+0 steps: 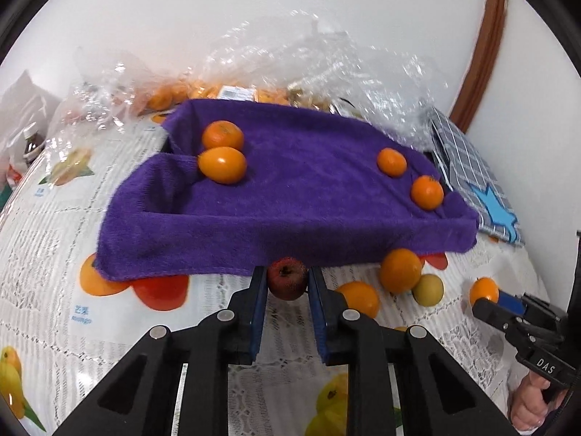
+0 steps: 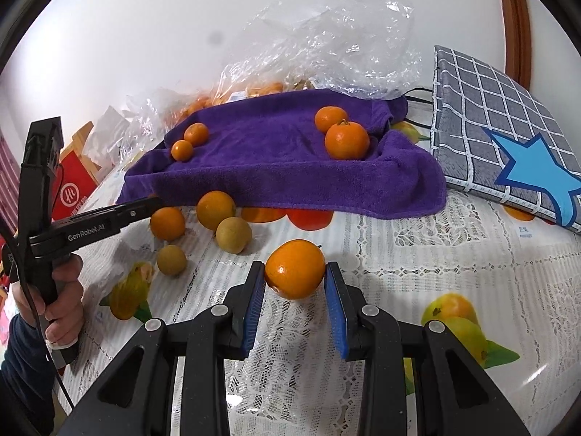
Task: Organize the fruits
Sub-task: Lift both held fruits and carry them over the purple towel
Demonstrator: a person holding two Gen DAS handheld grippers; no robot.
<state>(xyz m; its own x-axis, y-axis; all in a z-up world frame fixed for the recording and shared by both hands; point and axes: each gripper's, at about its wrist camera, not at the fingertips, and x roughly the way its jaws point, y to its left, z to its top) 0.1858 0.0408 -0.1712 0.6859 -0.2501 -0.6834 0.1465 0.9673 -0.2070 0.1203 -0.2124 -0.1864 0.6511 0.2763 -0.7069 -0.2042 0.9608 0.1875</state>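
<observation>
Four oranges (image 1: pixel 222 134) lodged on purple towel (image 1: pixel 290 196); left gripper (image 1: pixel 287 283) pinched red fruit (image 1: pixel 287 278), right gripper (image 2: pixel 295 283) pinched orange (image 2: pixel 295 268); several loose fruits (image 2: pixel 232 234) remained.

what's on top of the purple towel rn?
Four orange fruits lie on the purple towel: two at its left end, two at its right end. The towel hides whatever it is draped over.

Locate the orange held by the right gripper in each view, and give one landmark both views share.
Left wrist view: the orange sits at the far right edge, pinched at the tip of the right gripper.
Right wrist view: the orange is low in the centre, between the blue pads.
Shared landmark: the purple towel behind it.
</observation>
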